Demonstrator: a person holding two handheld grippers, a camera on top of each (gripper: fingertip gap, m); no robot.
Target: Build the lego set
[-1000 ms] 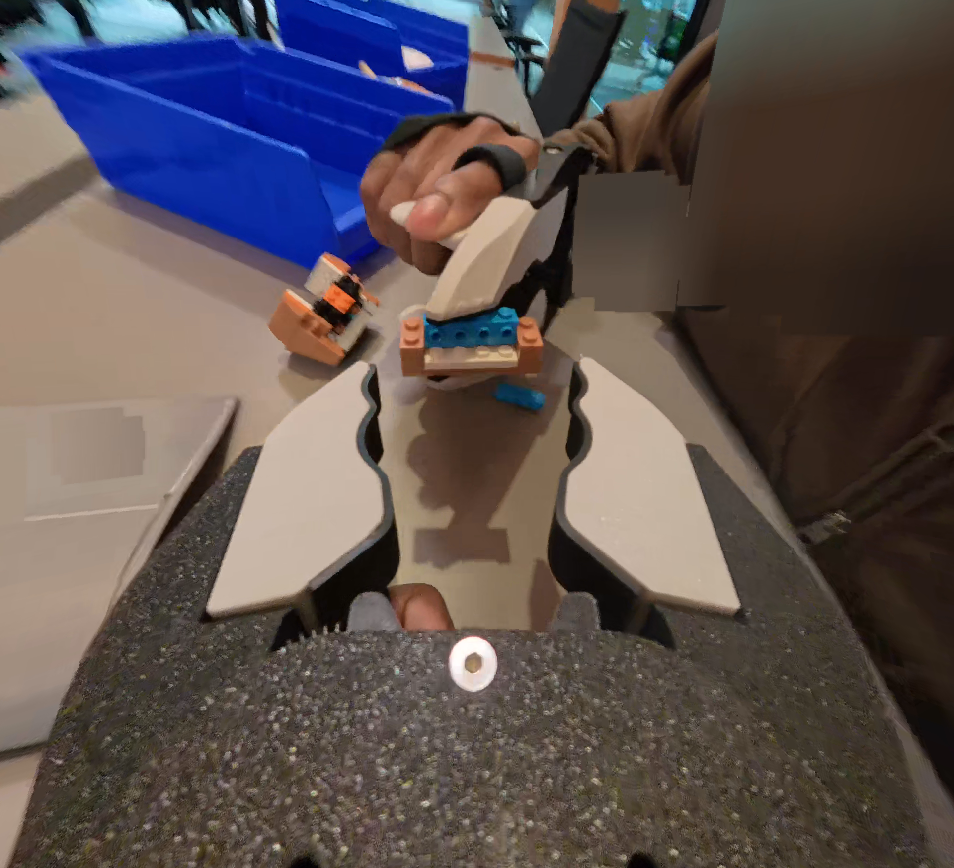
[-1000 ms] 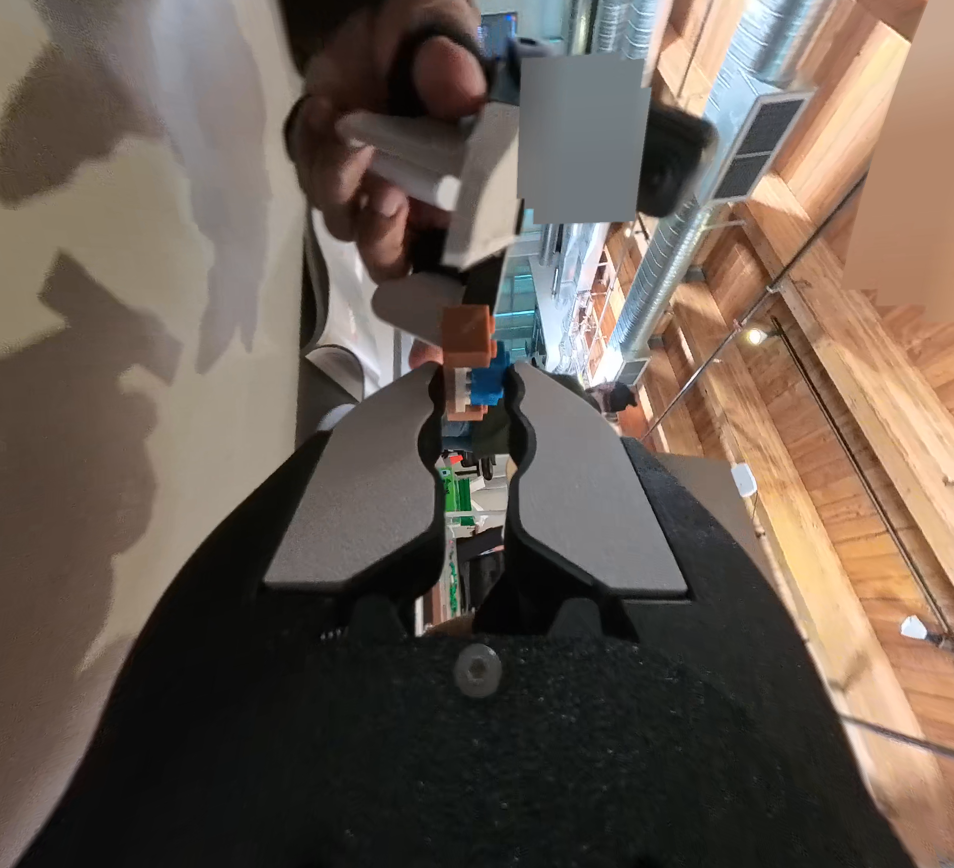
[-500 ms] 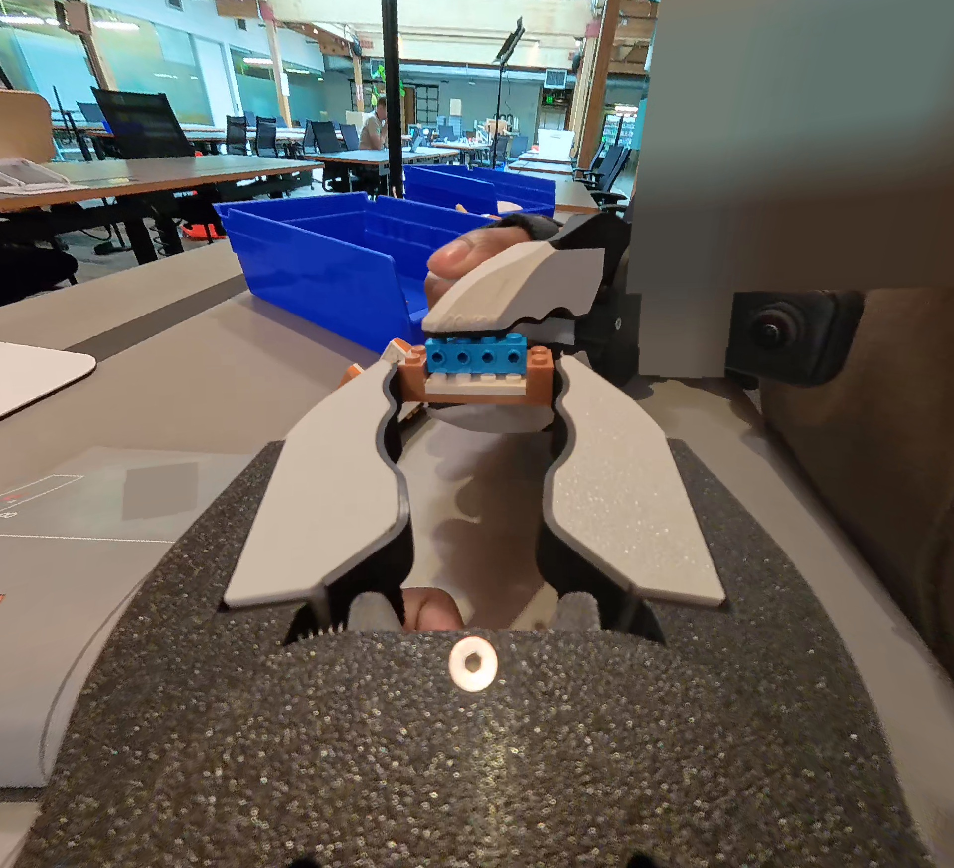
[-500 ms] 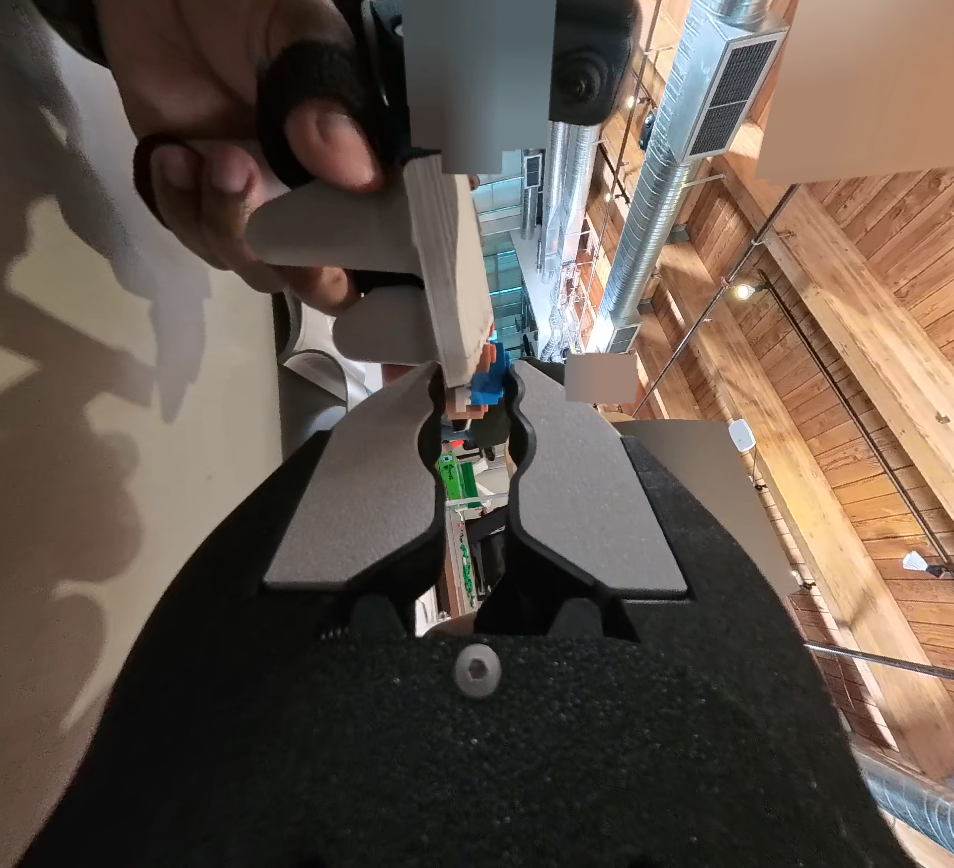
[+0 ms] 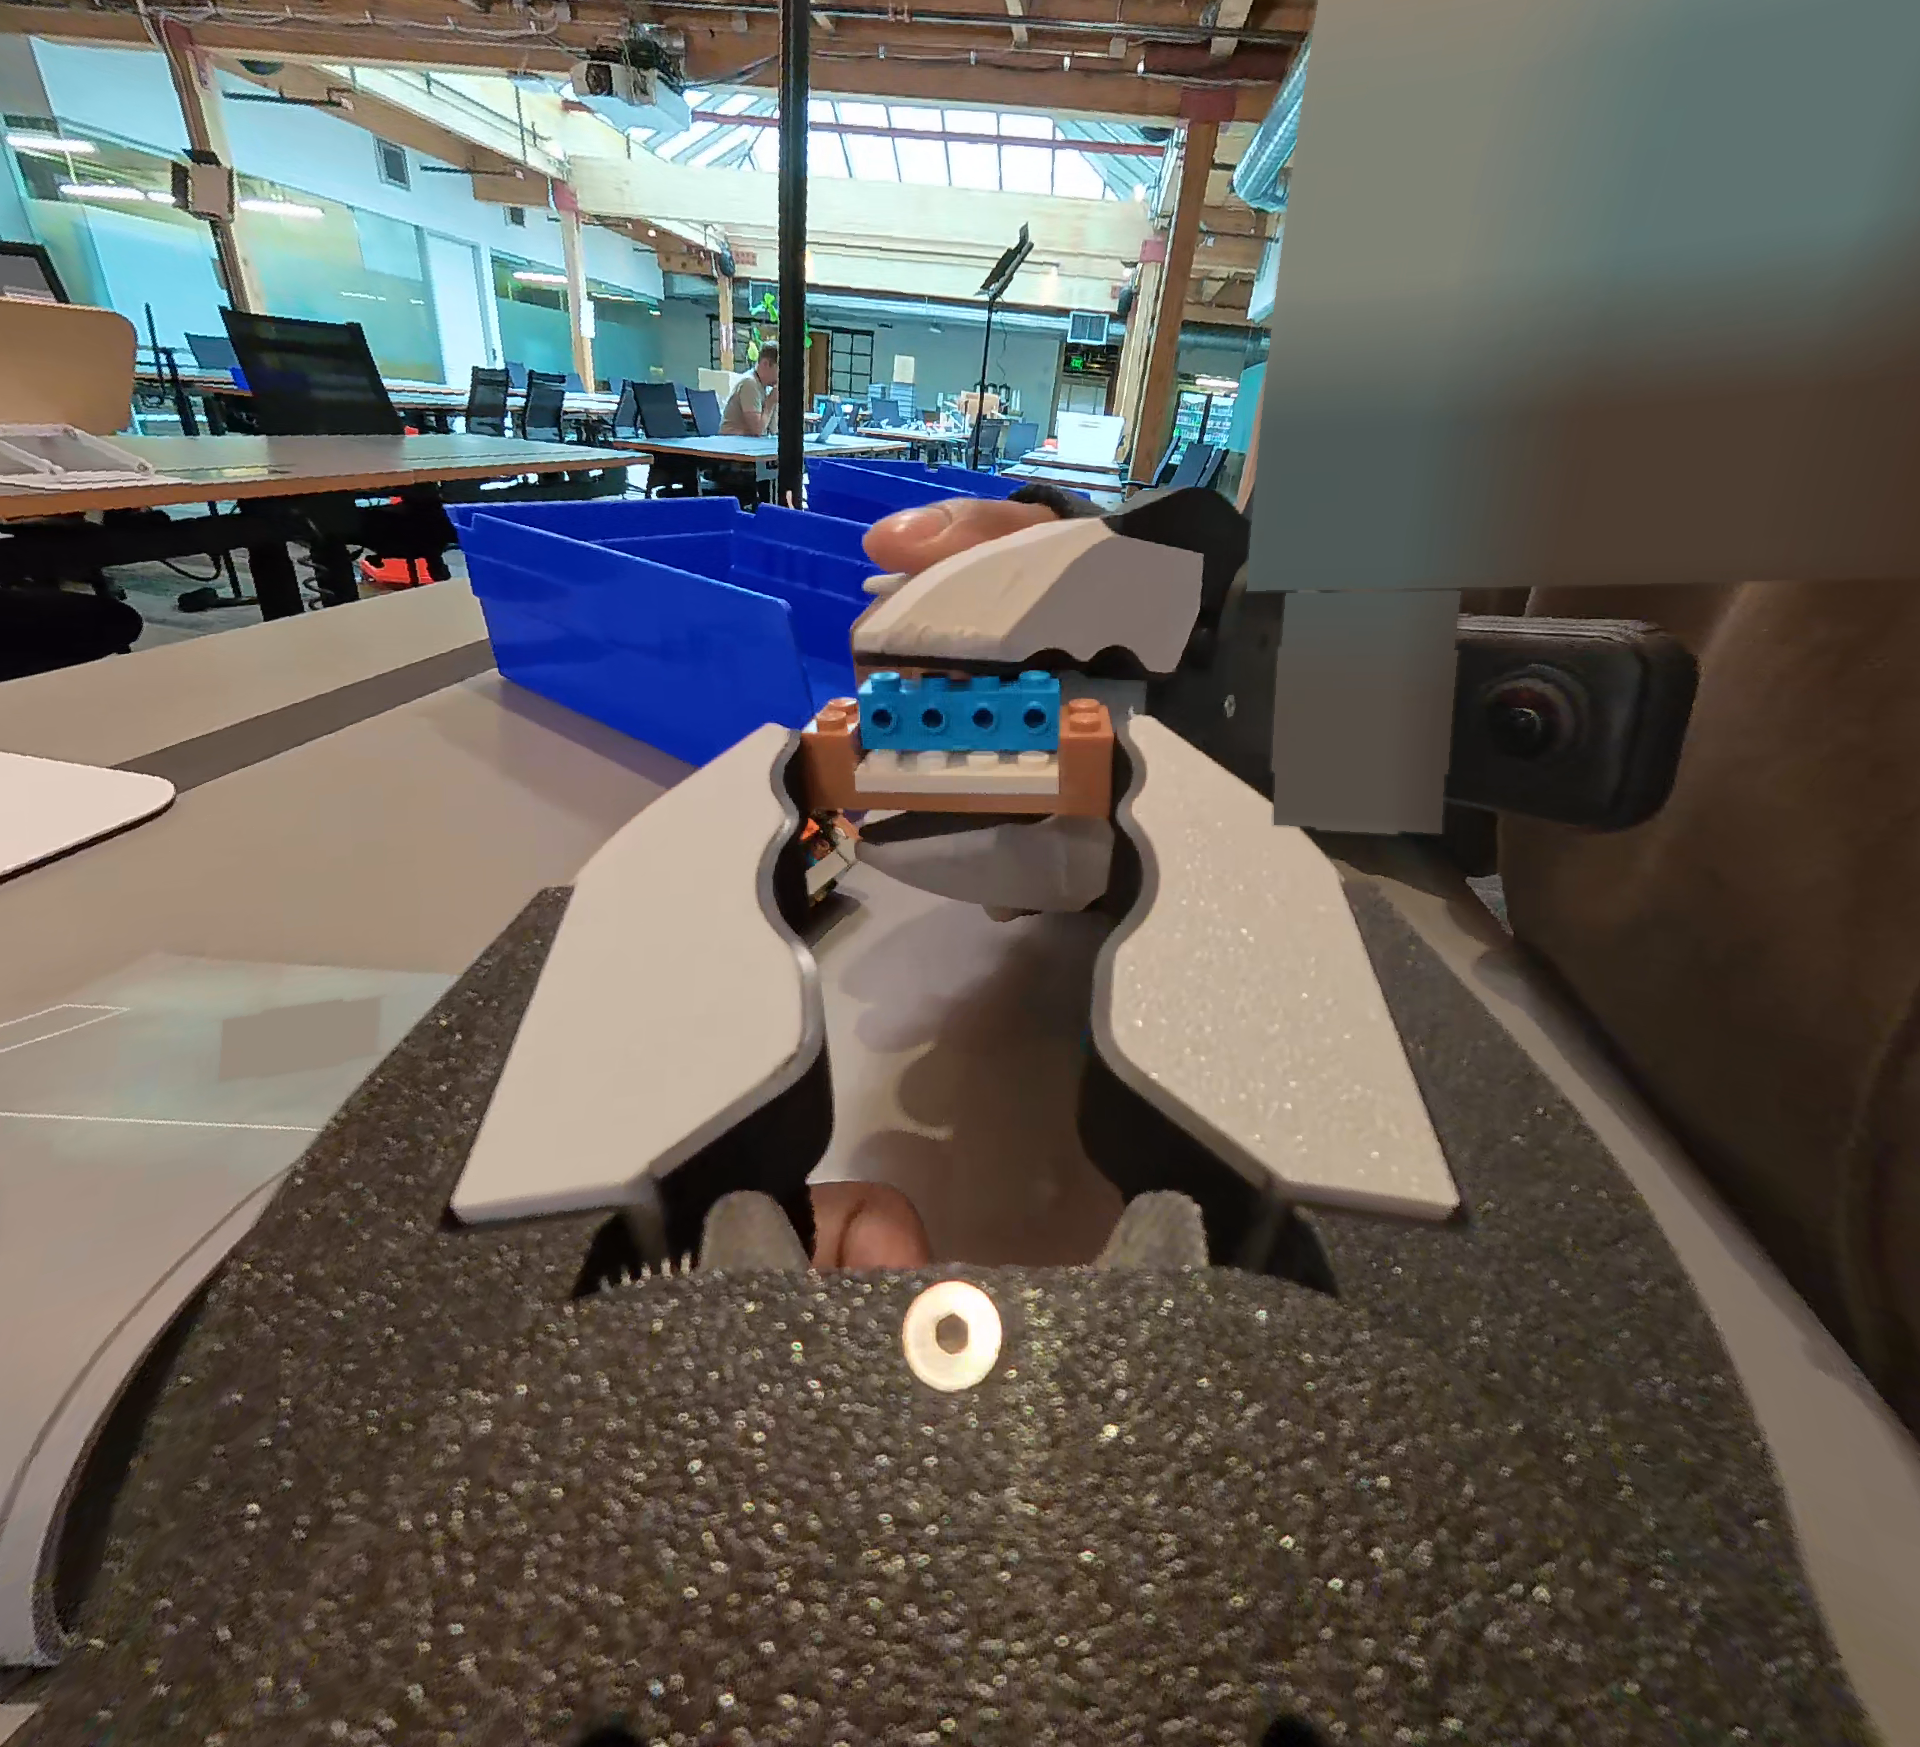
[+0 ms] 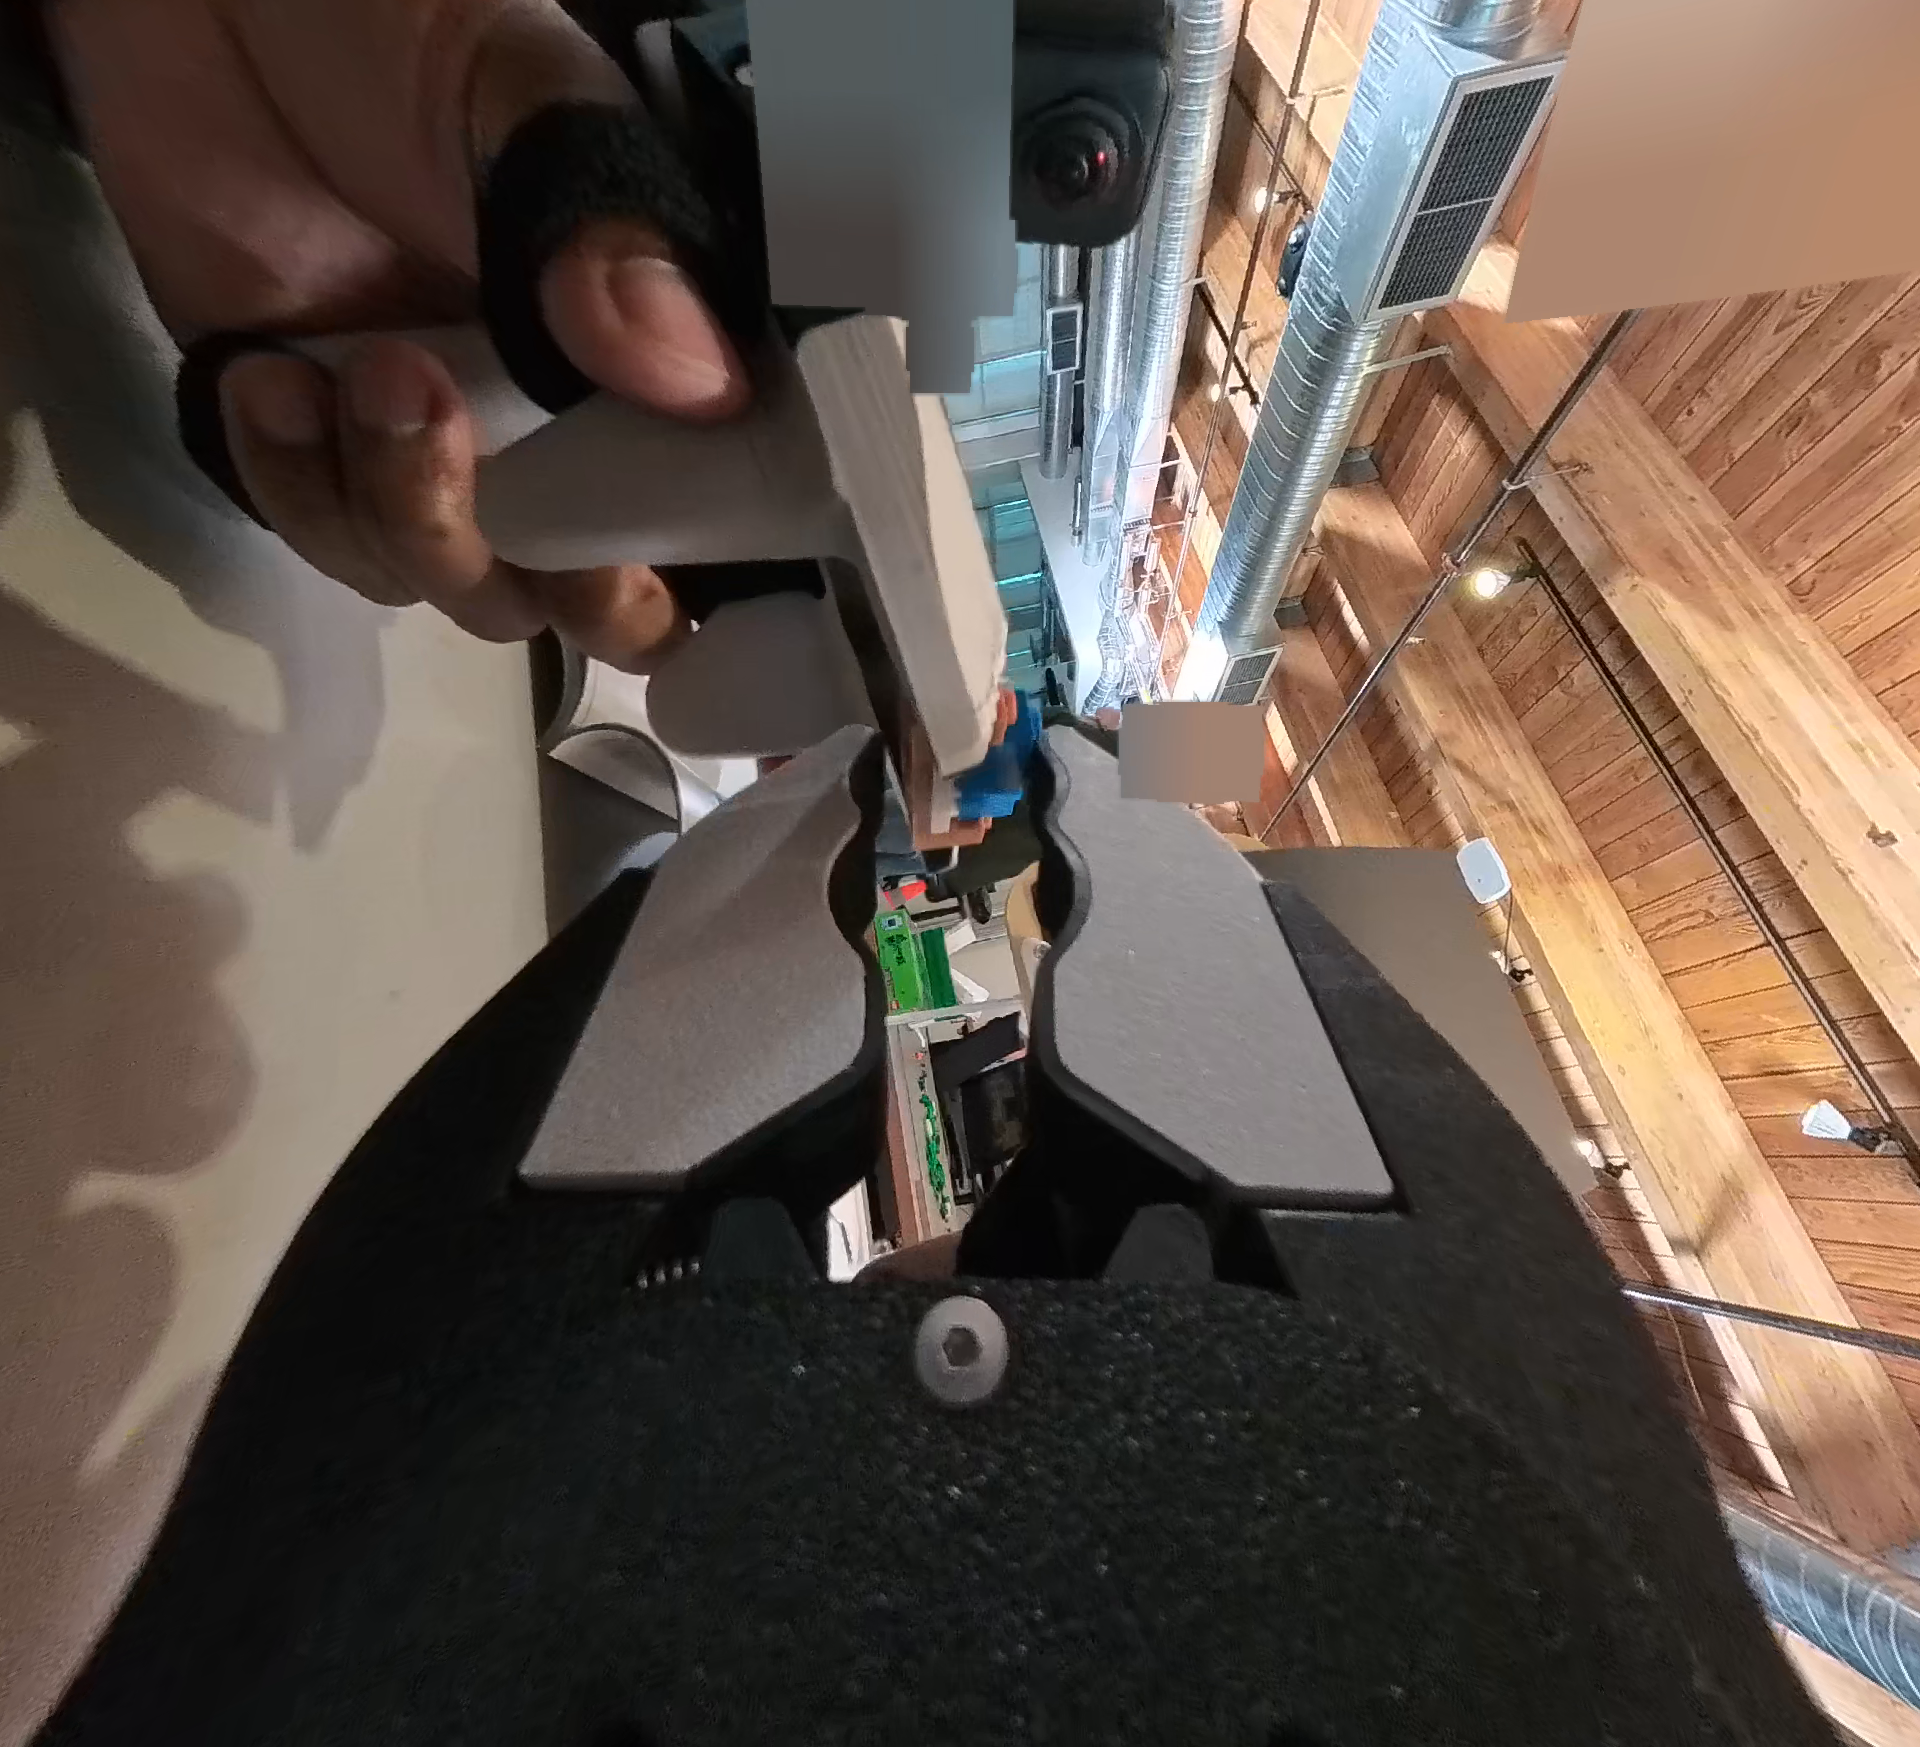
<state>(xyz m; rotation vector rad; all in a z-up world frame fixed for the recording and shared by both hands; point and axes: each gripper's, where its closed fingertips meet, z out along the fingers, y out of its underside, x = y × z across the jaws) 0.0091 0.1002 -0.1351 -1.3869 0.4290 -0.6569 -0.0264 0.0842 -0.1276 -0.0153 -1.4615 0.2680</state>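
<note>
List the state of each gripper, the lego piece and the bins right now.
Left gripper: fingers at the two ends of the lego piece, apparently closed on it.
Right gripper: shut on the lego piece, rolled on its side.
Lego piece: held off the table, blue brick on top, brown base level.
Blue bins: upright and open on the table.

A grey tabletop (image 5: pixel 312 824) carries the work area. A blue bin (image 5: pixel 644 606) stands on it at the far side, a second blue bin (image 5: pixel 904 482) behind the first. A white rounded board (image 5: pixel 62 804) lies at the left edge.
</note>
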